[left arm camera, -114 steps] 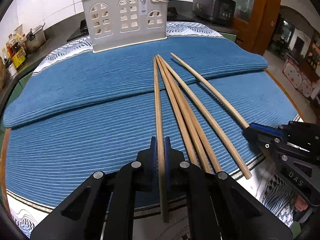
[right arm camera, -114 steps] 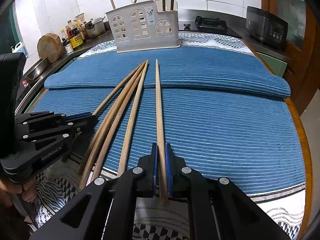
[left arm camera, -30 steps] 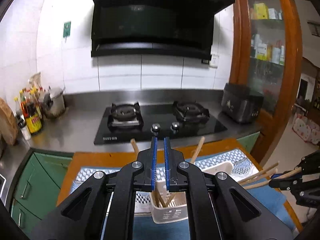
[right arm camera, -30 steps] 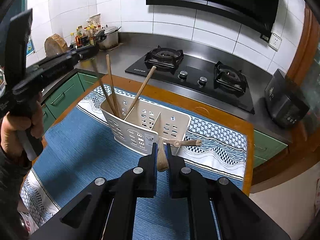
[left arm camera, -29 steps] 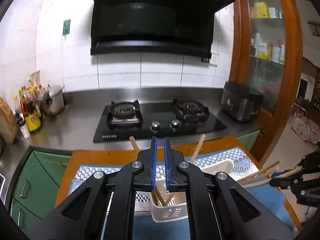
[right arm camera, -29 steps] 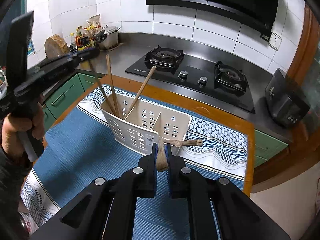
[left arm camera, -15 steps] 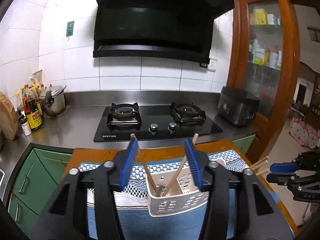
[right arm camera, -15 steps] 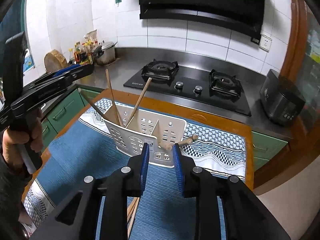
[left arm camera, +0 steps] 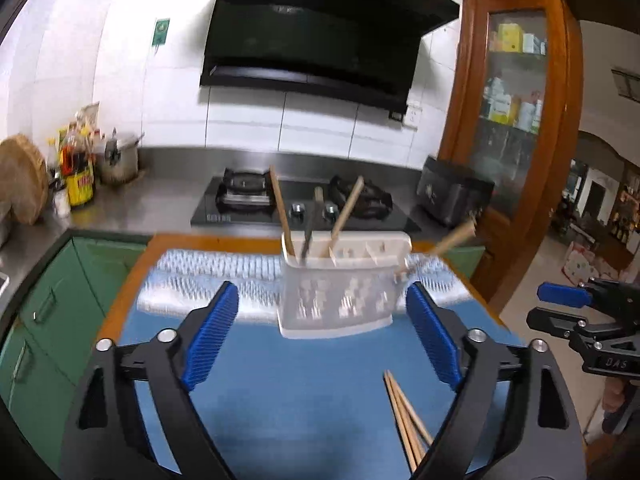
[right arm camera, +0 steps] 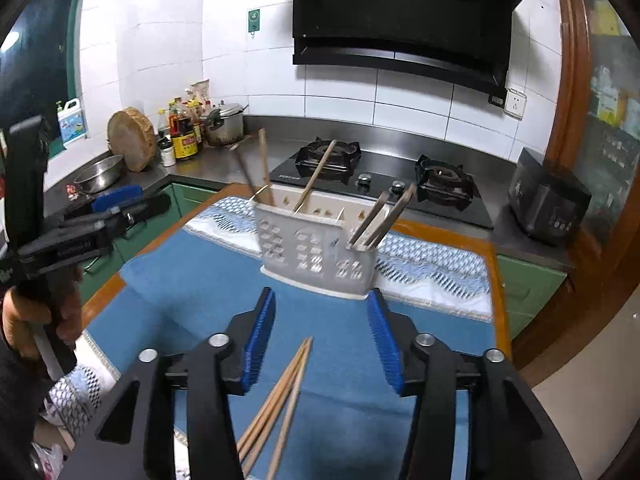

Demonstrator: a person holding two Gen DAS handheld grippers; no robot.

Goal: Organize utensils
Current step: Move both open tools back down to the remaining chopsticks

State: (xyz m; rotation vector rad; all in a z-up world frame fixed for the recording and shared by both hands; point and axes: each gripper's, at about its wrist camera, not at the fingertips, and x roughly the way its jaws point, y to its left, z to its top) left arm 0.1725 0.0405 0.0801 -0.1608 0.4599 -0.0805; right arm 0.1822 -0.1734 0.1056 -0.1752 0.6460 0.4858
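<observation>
My left tool (left arm camera: pixel 322 344) has its jaws spread wide and opening further; nothing is between the blue pads (left arm camera: pixel 210 338). My right tool (right arm camera: pixel 322 340) has its jaws partly apart and also opening; its pads grip nothing, though the tips of loose chopsticks lie on the cloth below the gap.

The white utensil holder (left arm camera: pixel 340 284) stands upright on the blue mat (left arm camera: pixel 288 380), at the far end of the tabletop (left arm camera: pixel 136 276), in front of a patterned white-and-blue cloth (right arm camera: pixel 432 270). Seen from the right wrist, the holder (right arm camera: pixel 316 252) has window-shaped cutouts in its front wall and is divided into compartments.

Contents of the holder:
- Left compartment: three chopsticks (right arm camera: pixel 264 168) standing tilted, their tops fanned apart.
- Right compartment: two chopsticks (right arm camera: pixel 386 212) leaning to the right, close together. In the left wrist view this end shows one blurred stick (left arm camera: pixel 454 238) leaning far to the right over the rim.

Three loose chopsticks (right arm camera: pixel 280 396) lie on the blue mat, near my right tool and well apart from the holder, bunched together and pointing toward it. The left wrist view shows the same bunch (left arm camera: pixel 404 416) at the lower right, beside my left tool's right finger.

Each tool appears in the other's view: the right one (left arm camera: pixel 560 306) at the right edge, the left one (right arm camera: pixel 120 204) at the left edge, held by my hand (right arm camera: pixel 24 320).

Behind the tabletop are a gas hob (right arm camera: pixel 376 184), a range hood (right arm camera: pixel 400 16), and a steel counter carrying bottles (right arm camera: pixel 184 128) and a pot (right arm camera: pixel 226 124).
</observation>
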